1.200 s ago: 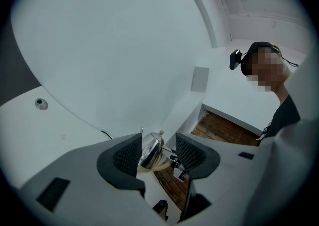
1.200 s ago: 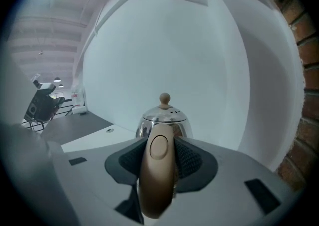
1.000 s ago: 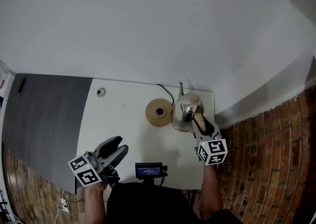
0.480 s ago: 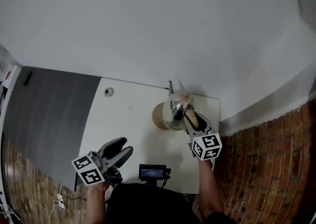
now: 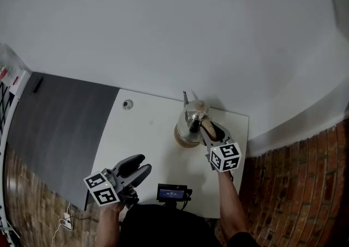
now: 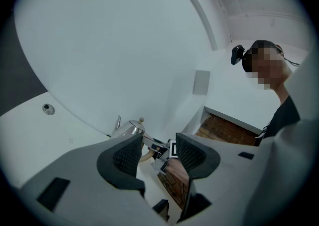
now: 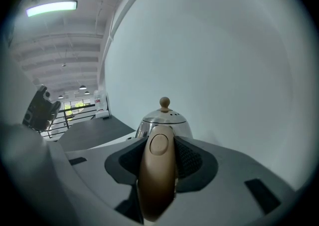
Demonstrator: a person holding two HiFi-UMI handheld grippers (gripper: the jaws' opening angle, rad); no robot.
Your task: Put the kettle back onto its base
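Note:
A shiny steel kettle (image 5: 192, 122) with a tan handle (image 7: 156, 175) and a round lid knob (image 7: 164, 102) is over the tan round base (image 5: 180, 138) at the far right of the white table (image 5: 147, 148). My right gripper (image 5: 210, 132) is shut on the handle; both pads press its sides. Whether the kettle rests on the base or hovers just above it is unclear. My left gripper (image 5: 140, 166) is open and empty near the table's front left, and from there the kettle (image 6: 128, 129) shows in the distance.
A small black device with a blue screen (image 5: 172, 191) sits at the table's front edge. A round cable grommet (image 5: 127, 104) is at the table's back left. A white wall runs behind; dark grey floor (image 5: 49, 126) lies left, brick-patterned floor right.
The right gripper has carried the kettle leftward from beside the base to over it. The left gripper has stayed open and about where it was.

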